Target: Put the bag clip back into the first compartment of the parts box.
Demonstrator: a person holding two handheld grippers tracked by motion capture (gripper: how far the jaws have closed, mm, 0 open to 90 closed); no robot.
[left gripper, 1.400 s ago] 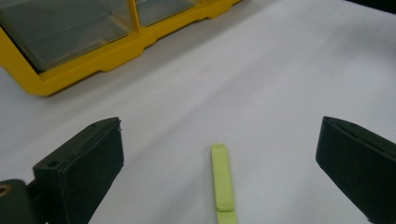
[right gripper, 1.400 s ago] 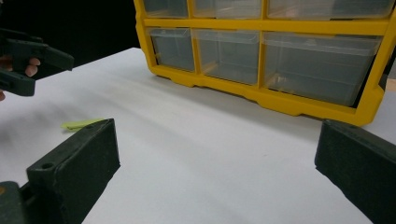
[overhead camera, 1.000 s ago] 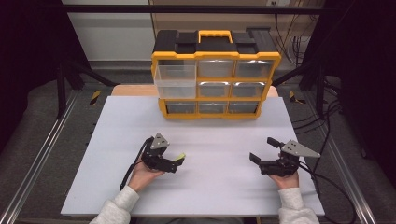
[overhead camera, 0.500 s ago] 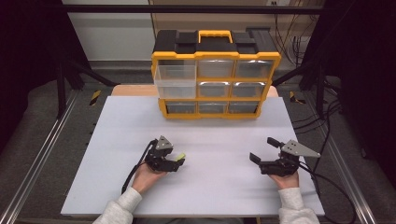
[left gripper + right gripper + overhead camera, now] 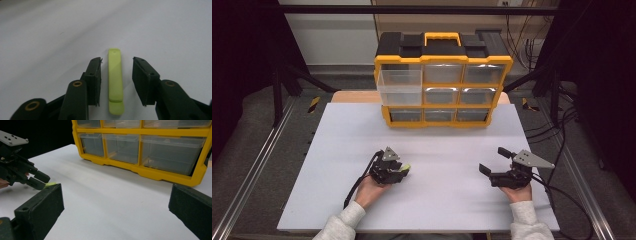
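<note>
The left gripper (image 5: pixel 116 82) has its two black jaws on either side of a little green stick (image 5: pixel 115 80). The jaws have just been closing in on it. There is a thin gap on each side, so they are not squeezing the stick yet. The stick lies flat on the white table (image 5: pixel 337 150), pointing away along the jaws.

One second ago the jaws stood much wider. The hand has hardly moved since then.

From the high view, the left gripper (image 5: pixel 404 170) sits low on the table, near the front edge. Its tips point to the right, and the green stick (image 5: pixel 406 167) peeks out at them. The left hand (image 5: pixel 373 188) holds it from behind, in a light sleeve.

The right gripper (image 5: pixel 492 161) rests well apart from it, on the right side of the table. Its jaws are wide open with nothing between them. It is in the same place as before.

Farther back stands a yellow drawer box (image 5: pixel 443 82). Its top left drawer (image 5: pixel 400 86) is pulled out.
</note>
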